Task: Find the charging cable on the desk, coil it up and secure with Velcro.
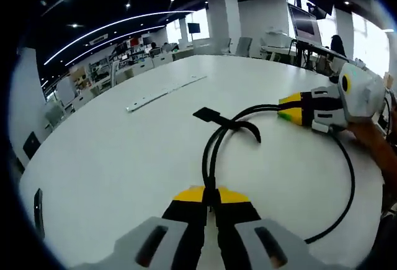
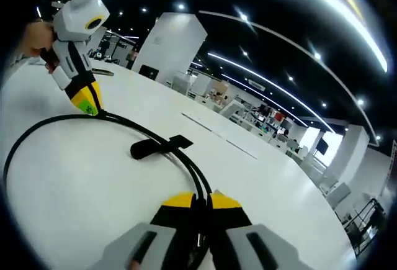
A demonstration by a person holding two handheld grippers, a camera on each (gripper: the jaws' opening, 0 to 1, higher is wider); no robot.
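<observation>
A black charging cable lies in a wide loop on the white table. Two of its strands run side by side into my left gripper, which is shut on them at the bottom of the left gripper view. A black Velcro strap crosses those strands a little further on. My right gripper comes in from the right, shut on the cable's far end. In the right gripper view, my right gripper pinches the cable, the Velcro strap lies ahead, and the left gripper grips the loop at upper left.
A long thin grey strip lies further out on the table, also seen as the strip in the right gripper view. A person's hand holds the left gripper. Desks, chairs and pillars stand beyond the table's edge.
</observation>
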